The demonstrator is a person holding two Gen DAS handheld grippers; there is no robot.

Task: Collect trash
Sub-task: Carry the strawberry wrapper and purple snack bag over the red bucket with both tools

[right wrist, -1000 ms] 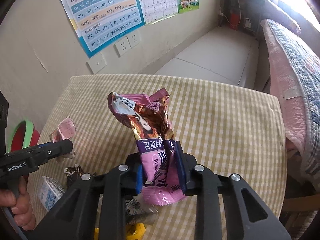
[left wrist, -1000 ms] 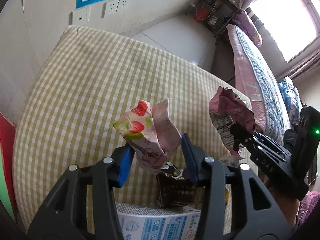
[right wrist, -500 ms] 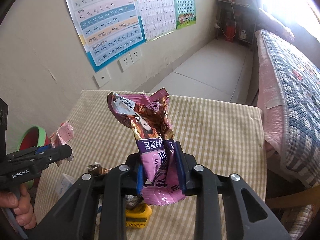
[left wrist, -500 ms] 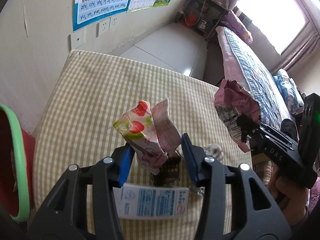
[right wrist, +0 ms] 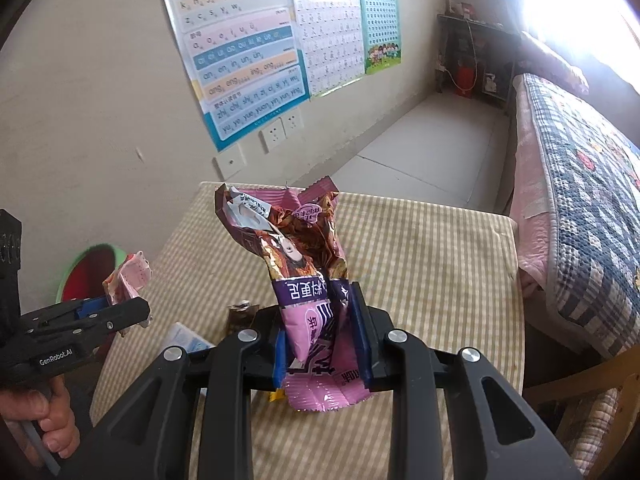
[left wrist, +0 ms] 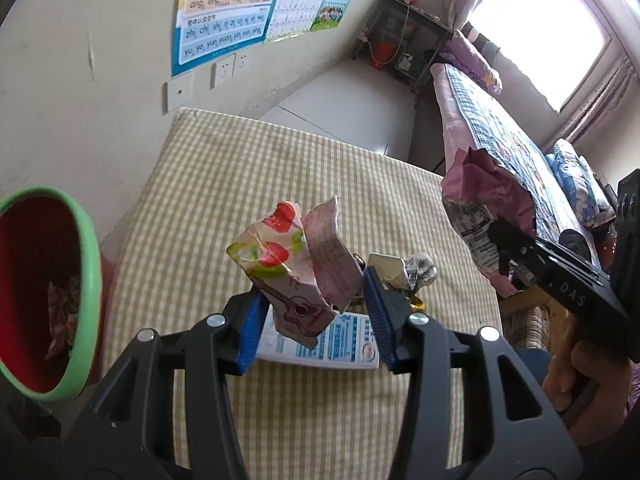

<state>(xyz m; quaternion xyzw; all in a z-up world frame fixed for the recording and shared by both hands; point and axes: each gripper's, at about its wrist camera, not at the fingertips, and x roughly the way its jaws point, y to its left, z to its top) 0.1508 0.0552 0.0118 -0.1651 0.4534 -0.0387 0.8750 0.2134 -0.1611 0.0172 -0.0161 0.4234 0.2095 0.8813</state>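
Crumpled strawberry-print carton [left wrist: 288,264] is sitting pinched between the blue pads of the left gripper [left wrist: 310,312], lifted clear above the checked table [left wrist: 224,184]. Left of the table, the red bin with a green rim [left wrist: 86,280] is already holding some wrappers. Under the carton, a white-and-blue box [left wrist: 340,346] and a small crumpled scrap [left wrist: 420,270] are lying on the table, still to be gathered.

From the right wrist, the right gripper [right wrist: 322,344] is clamping narrowly on a pink snack bag [right wrist: 300,280], also raised over the table. A dark wrapper [right wrist: 240,312] is waiting on the table behind it. Judging by this, two pieces are in hand but not yet binned, and several more are remaining.
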